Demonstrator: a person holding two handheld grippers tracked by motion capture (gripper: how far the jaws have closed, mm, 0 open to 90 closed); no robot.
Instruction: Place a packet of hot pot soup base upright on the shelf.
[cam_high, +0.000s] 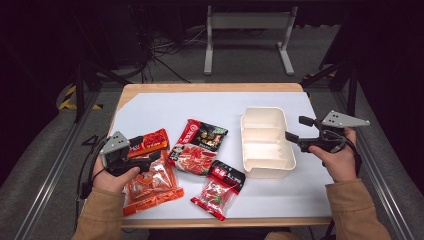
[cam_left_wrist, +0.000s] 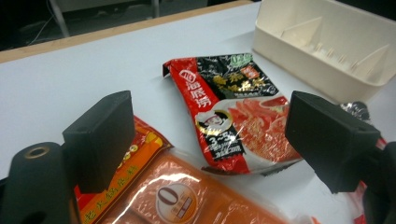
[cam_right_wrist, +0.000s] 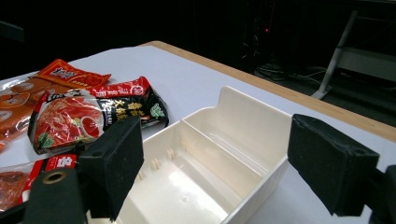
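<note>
A cream plastic tray with dividers stands empty at the right of the white sheet. My right gripper hovers open just beside its right wall; in the right gripper view the tray lies between the spread jaws of that gripper. An orange snack packet lies front left, under my left gripper, which is open above it. In the left gripper view a red and black soup-base packet lies flat beyond the wide-apart jaws of that gripper, with the orange packet beneath.
A small red and black packet lies near the front edge, beside the red and black packet. The wooden table edge borders the sheet at the back. Cables and a metal stand are on the floor beyond.
</note>
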